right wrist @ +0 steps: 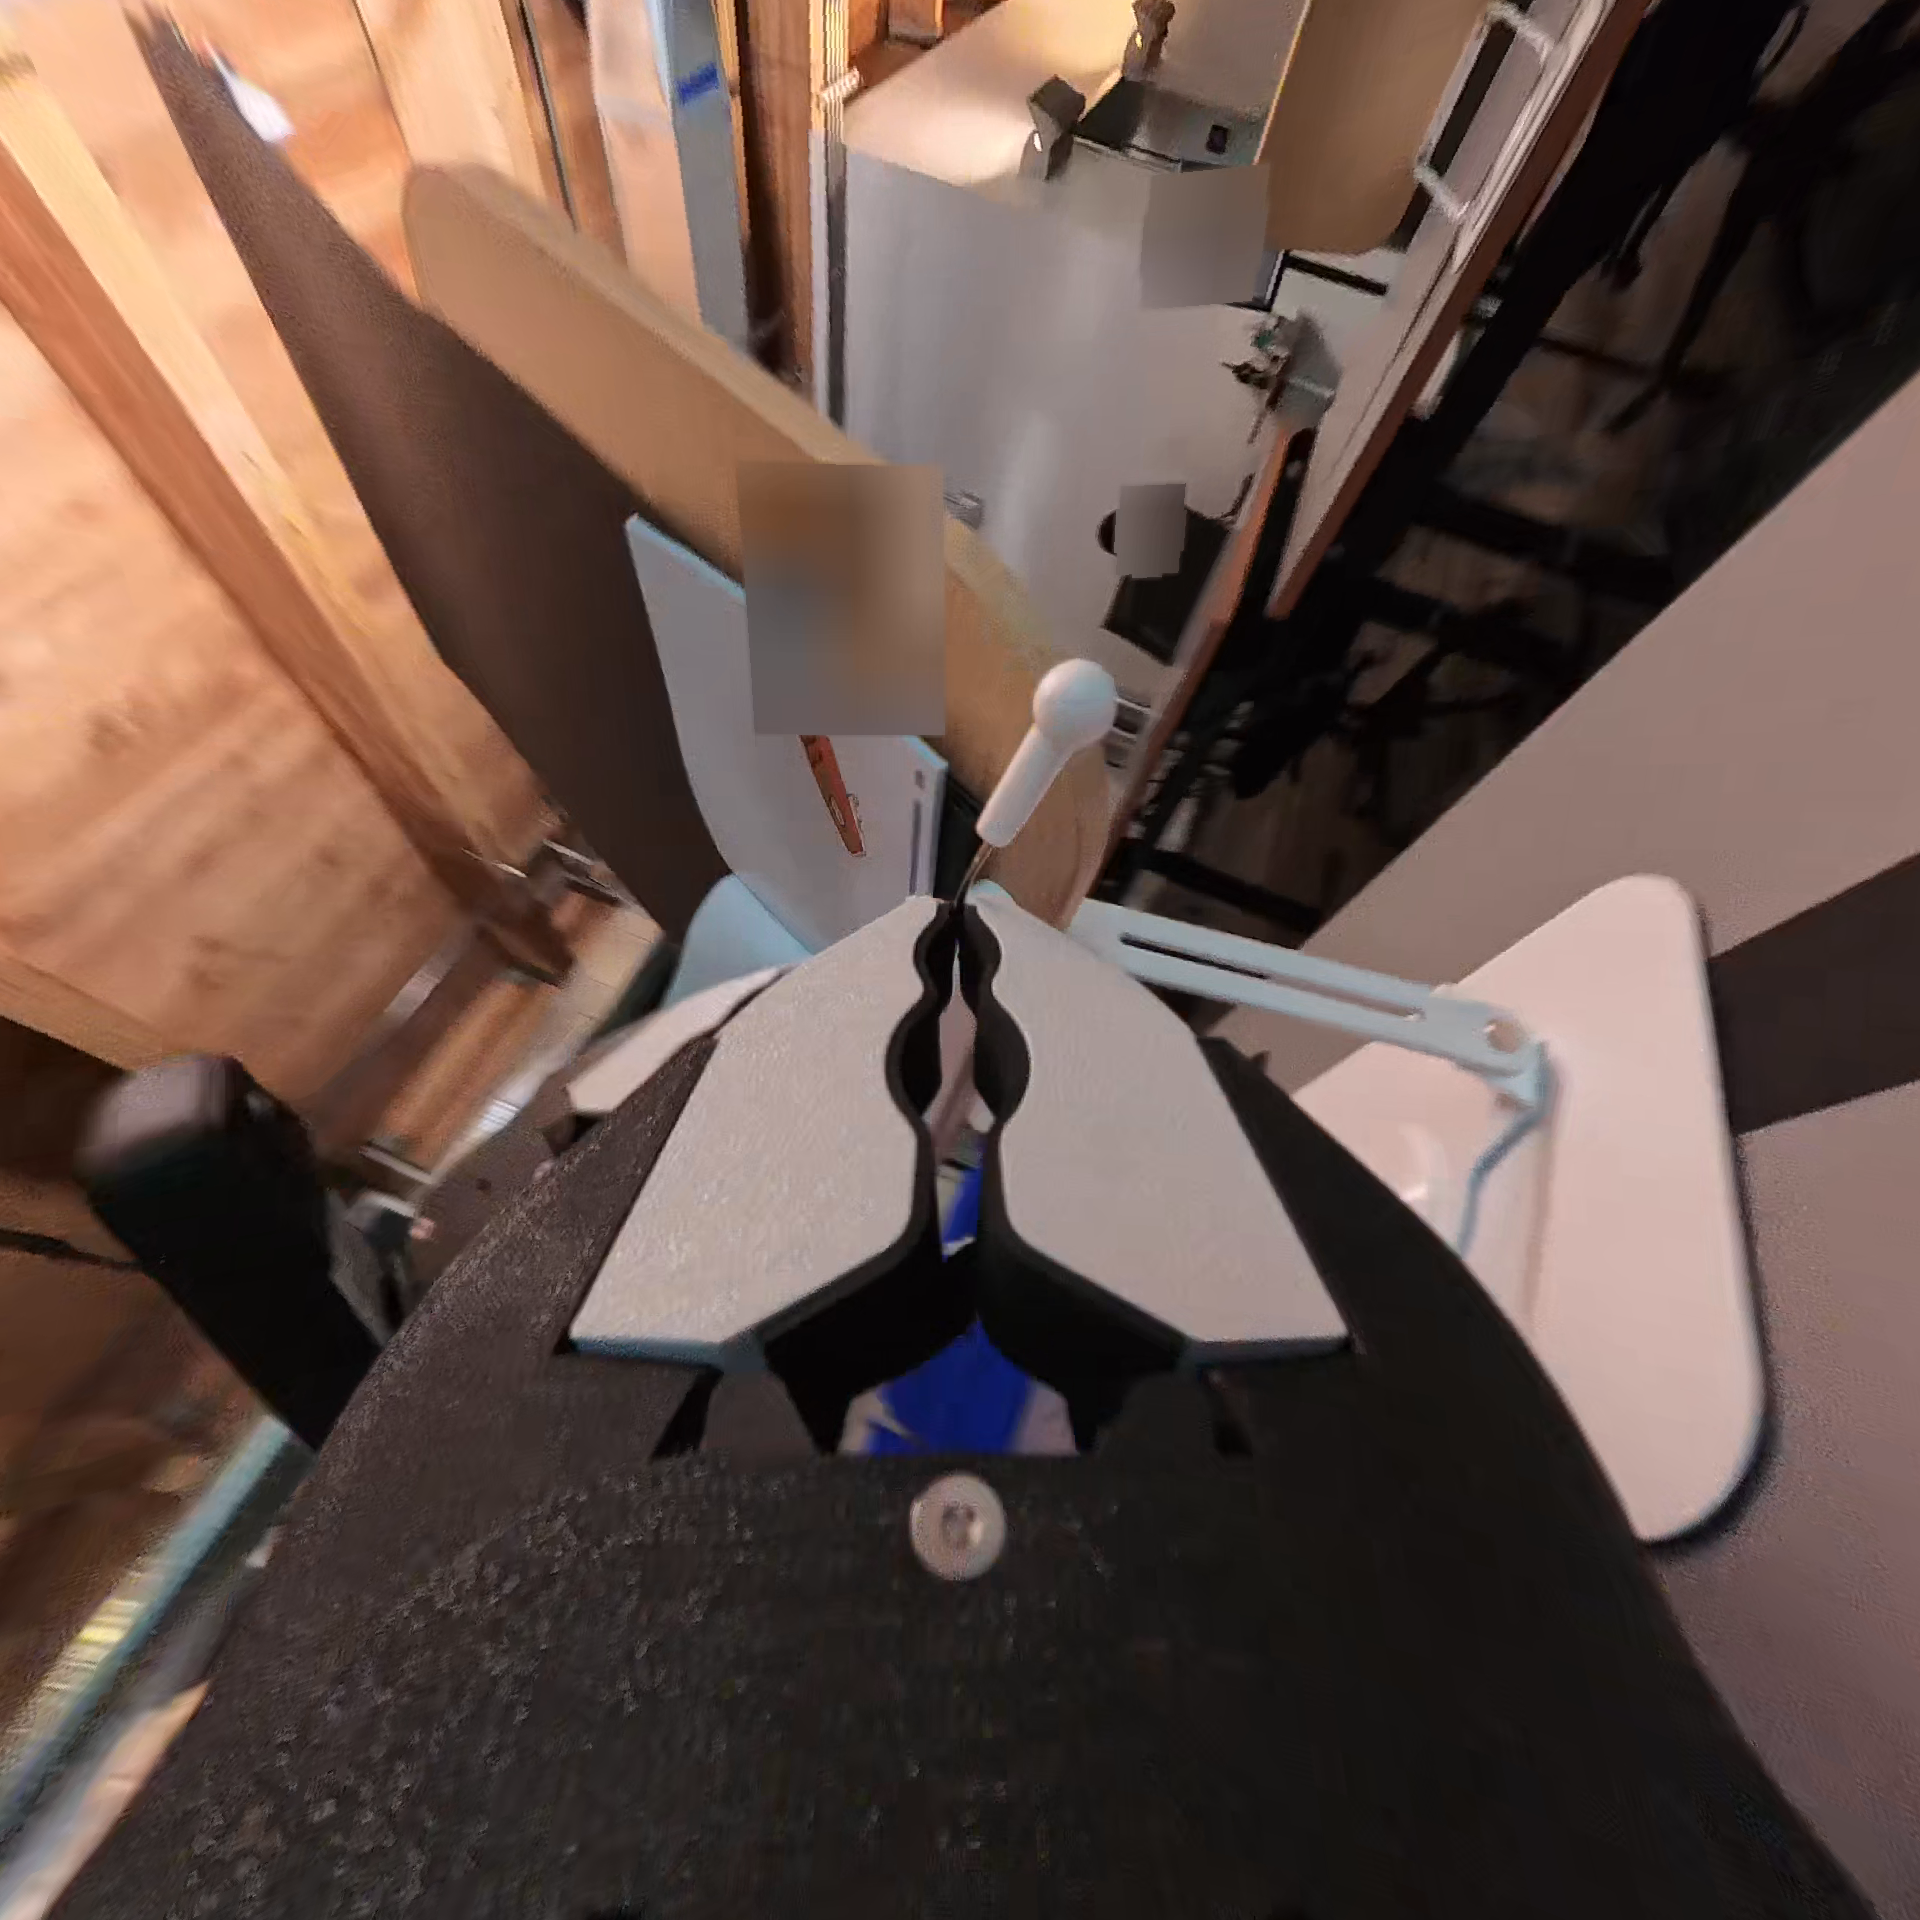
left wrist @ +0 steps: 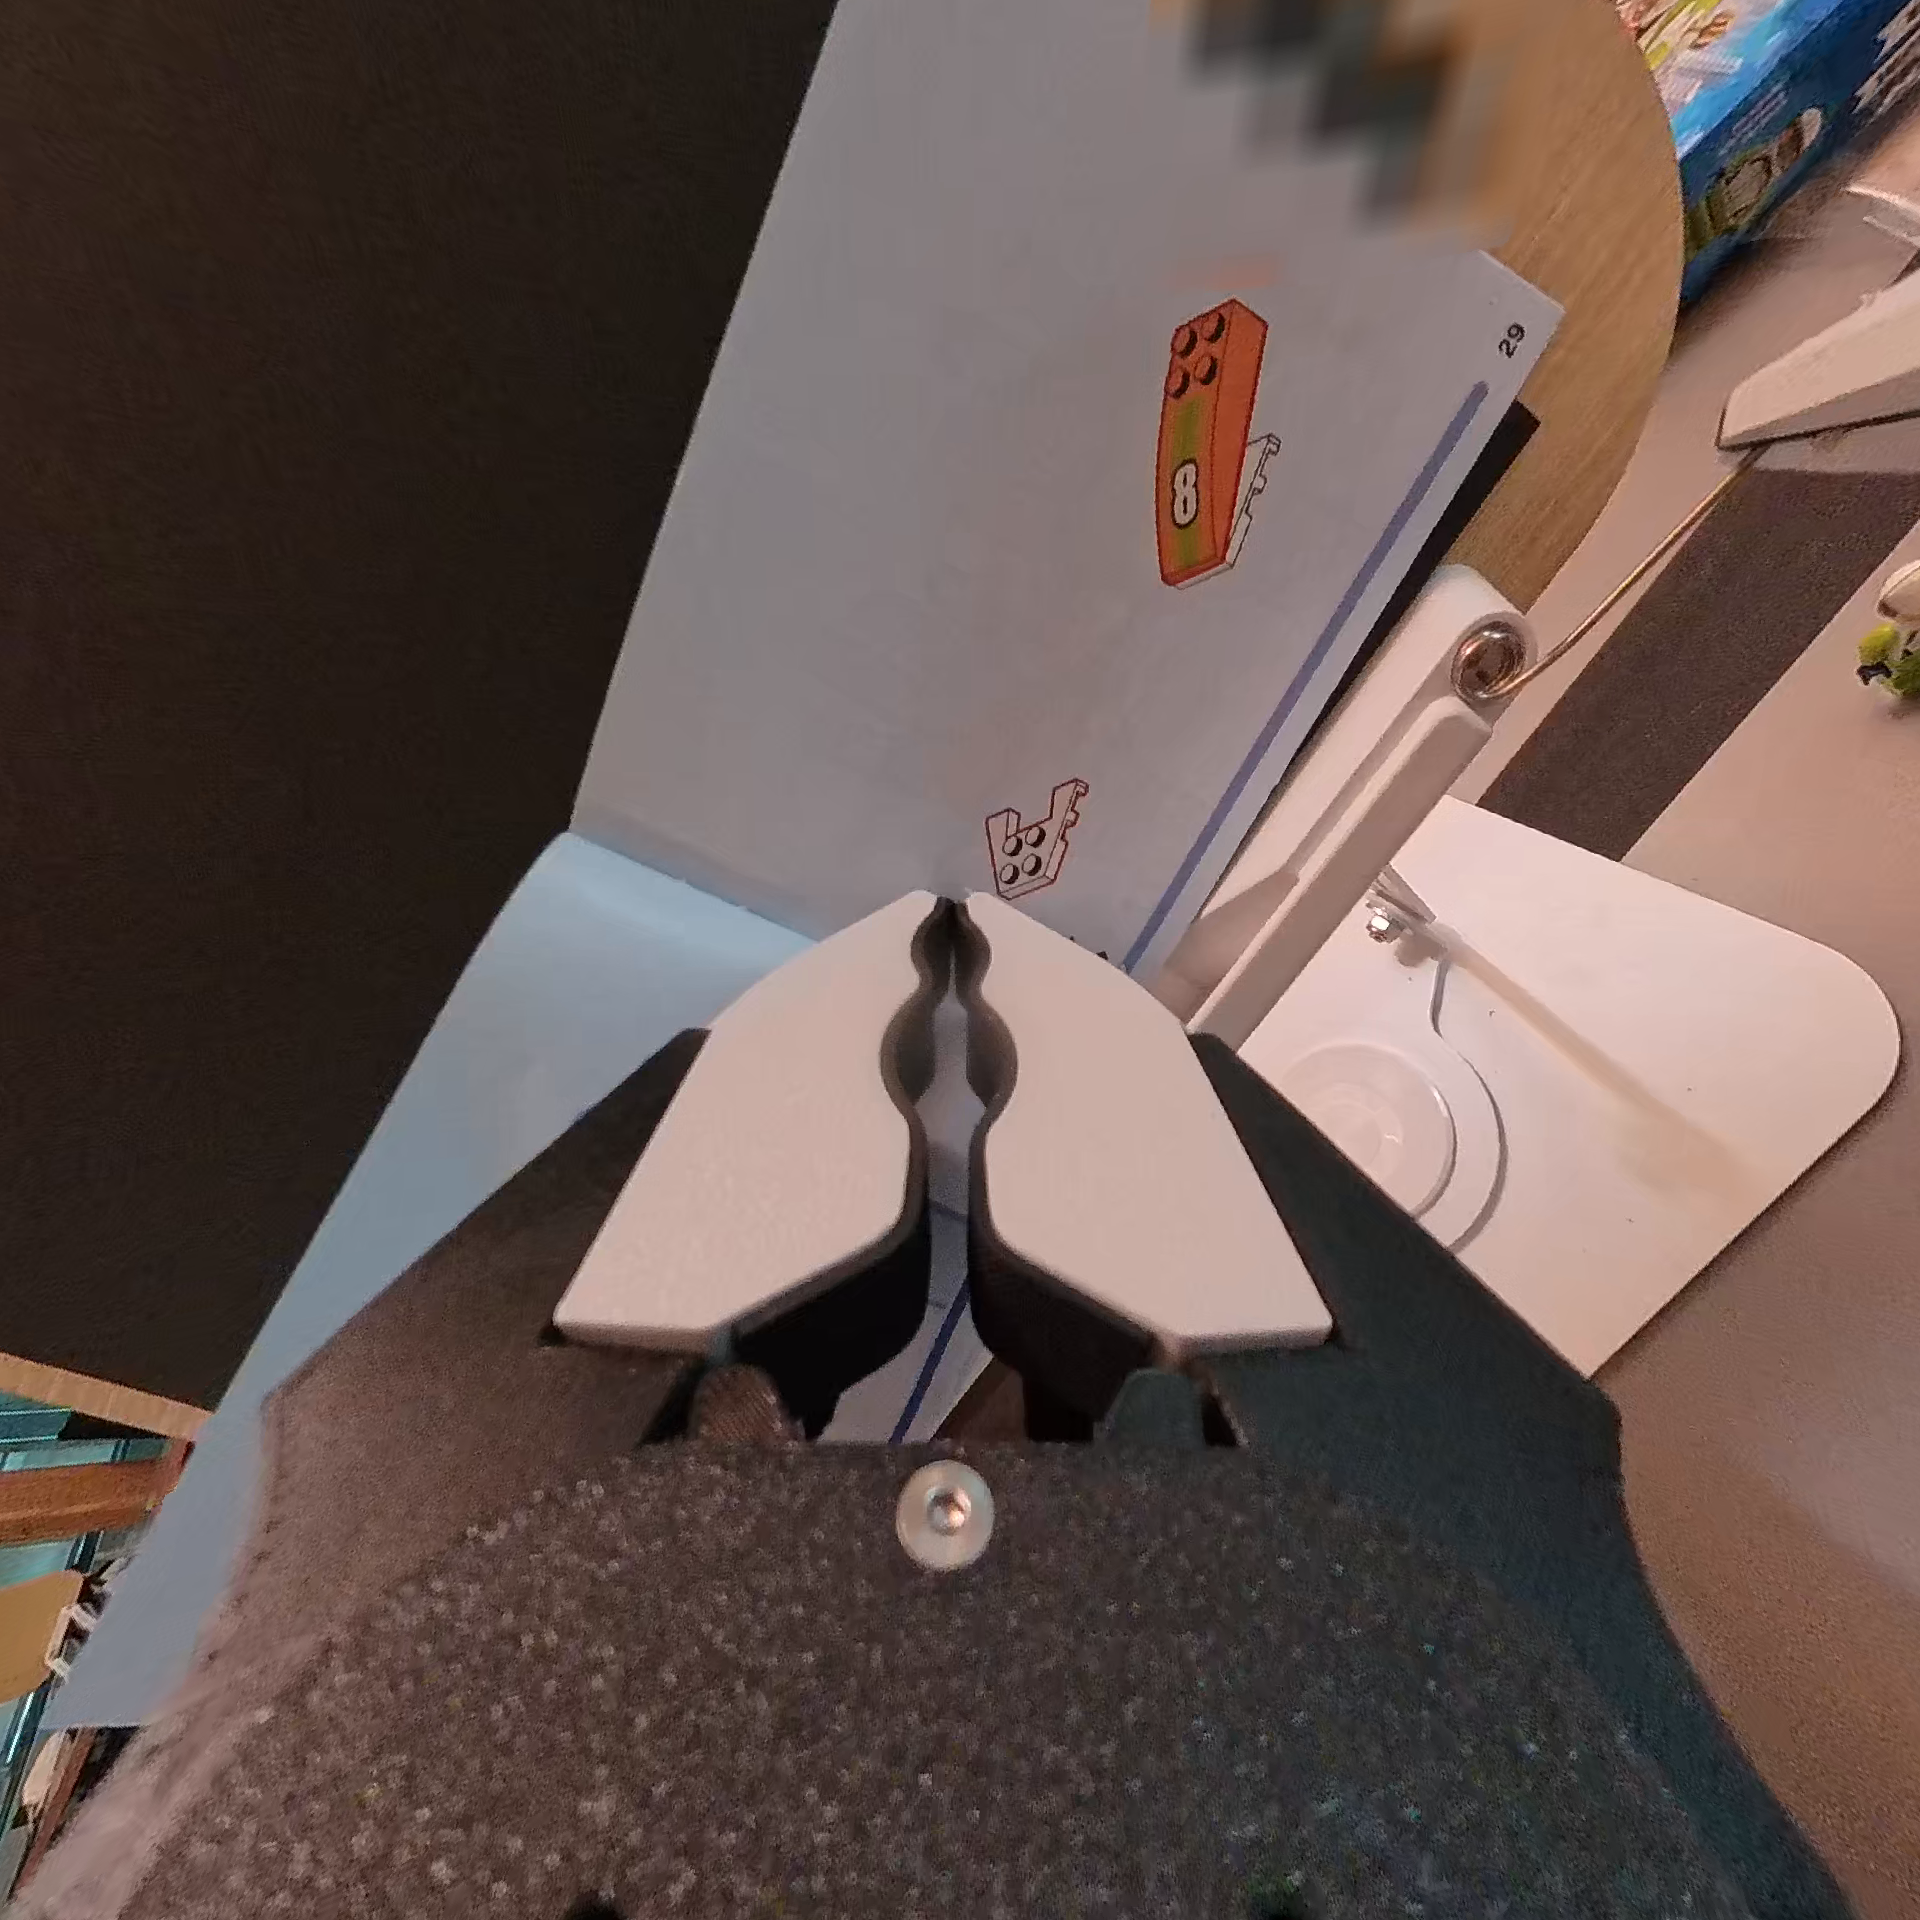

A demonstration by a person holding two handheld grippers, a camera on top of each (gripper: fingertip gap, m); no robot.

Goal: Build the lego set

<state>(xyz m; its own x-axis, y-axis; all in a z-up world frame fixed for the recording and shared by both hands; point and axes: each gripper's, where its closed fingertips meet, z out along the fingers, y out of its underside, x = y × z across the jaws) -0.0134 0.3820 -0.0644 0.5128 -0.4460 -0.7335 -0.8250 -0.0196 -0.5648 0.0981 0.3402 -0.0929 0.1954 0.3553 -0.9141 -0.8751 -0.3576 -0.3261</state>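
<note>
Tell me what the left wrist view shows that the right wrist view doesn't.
Only the left wrist view: the pale blue instruction booklet page face-on with its brick drawings, pinched in the shut left claw. Only the right: the stand's white ball-tipped page-holder wire, gripped low down by the right claw. Both: the white book stand's base.

The instruction booklet [left wrist: 935, 540] stands propped on the white book stand [left wrist: 1558, 1091], its pale blue page open ahead of me at twelve o'clock, and my left gripper [left wrist: 956, 909] pinches its lower edge. The page carries drawings of an orange wedge brick and a white plate. At one o'clock lies the blue set box [left wrist: 1787, 114]. At three o'clock a small green and white piece [left wrist: 1896, 644] sits on the table, perhaps a figure.
</note>
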